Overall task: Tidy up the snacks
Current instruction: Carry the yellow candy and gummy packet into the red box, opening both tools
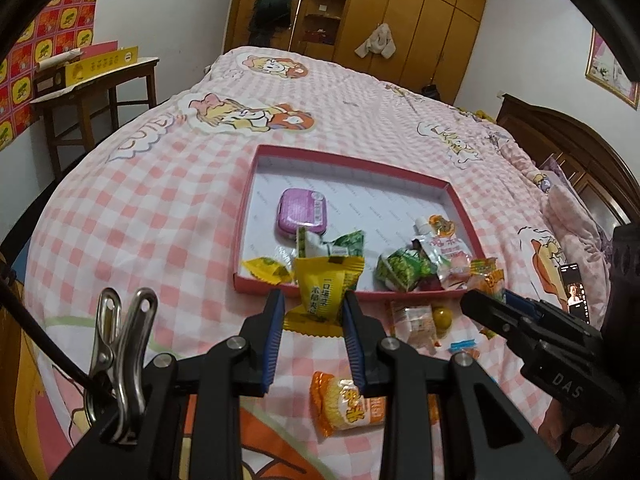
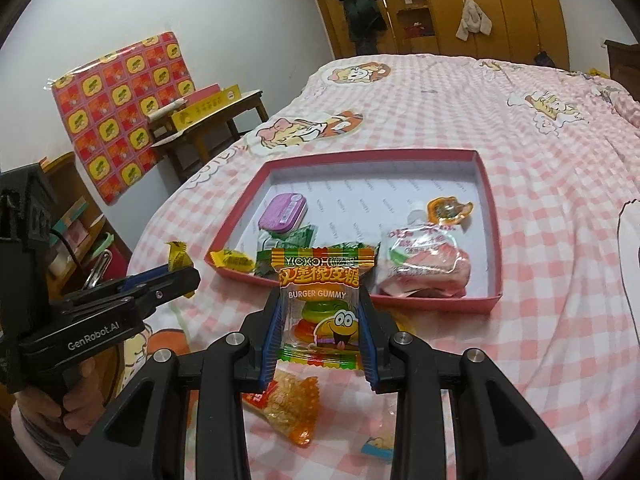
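I have two snacks in hand: my left hand-held gripper pinches one yellow candy packet, my right hand-held gripper one burger gummy packet, both centre frame before the red box on the bed

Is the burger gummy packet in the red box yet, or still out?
Out. The burger gummy packet is clamped in the right hand-held gripper, held short of the red box's near wall.

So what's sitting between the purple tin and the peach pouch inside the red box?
In the right wrist view, mostly bare white box floor separates the purple tin from the peach pouch; green packets lie nearer the tin.
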Demonstrator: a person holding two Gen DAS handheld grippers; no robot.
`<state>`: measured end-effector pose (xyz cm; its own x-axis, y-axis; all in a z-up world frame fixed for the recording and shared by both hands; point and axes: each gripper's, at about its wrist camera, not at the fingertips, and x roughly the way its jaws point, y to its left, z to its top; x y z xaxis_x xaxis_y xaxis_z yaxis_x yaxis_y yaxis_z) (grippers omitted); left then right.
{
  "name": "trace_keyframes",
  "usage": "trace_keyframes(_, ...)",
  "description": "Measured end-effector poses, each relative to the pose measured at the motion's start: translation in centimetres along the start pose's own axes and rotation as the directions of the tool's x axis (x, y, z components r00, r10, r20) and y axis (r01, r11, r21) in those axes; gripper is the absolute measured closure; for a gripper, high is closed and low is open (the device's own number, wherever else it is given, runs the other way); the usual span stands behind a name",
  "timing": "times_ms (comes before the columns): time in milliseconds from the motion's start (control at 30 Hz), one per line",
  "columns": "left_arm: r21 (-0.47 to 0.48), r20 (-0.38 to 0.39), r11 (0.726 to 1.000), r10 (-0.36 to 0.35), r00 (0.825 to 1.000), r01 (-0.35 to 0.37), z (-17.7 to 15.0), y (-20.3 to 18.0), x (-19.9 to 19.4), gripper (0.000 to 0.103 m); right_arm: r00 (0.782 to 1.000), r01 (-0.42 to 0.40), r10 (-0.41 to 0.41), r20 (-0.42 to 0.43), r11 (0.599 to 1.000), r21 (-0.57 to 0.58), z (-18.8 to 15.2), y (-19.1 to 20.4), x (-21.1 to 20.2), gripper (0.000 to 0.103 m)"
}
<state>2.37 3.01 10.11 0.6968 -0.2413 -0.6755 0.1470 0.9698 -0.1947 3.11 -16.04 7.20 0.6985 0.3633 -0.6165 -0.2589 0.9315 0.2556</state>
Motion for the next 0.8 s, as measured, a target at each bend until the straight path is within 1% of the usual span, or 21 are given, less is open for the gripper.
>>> trace_keyframes(367, 0.034, -0.001, 0.999, -0.006, 1.000, 0.006, 1.6, -1.5, 1.0, 0.073, 1.000, 0.010, -0.010, 0.010, 1.000, 0.005, 1.2, -1.5, 0.3, 0.069)
trace_keyframes(567, 0.056, -0.009, 0.998, -0.011, 1.000, 0.012, 2.6, -2.6, 2.5, 0.073, 1.000, 0.020, -0.020, 0.014, 1.000, 0.019, 1.9, -2.7, 0.8, 0.069)
trace_keyframes(800, 0.057, -0.035, 0.998, -0.031, 0.999, 0.033, 3.4, -3.7, 4.7, 0.073, 0.999, 0.035, -0.036, 0.011, 0.999, 0.038, 2.6, -4.4, 1.6, 0.069)
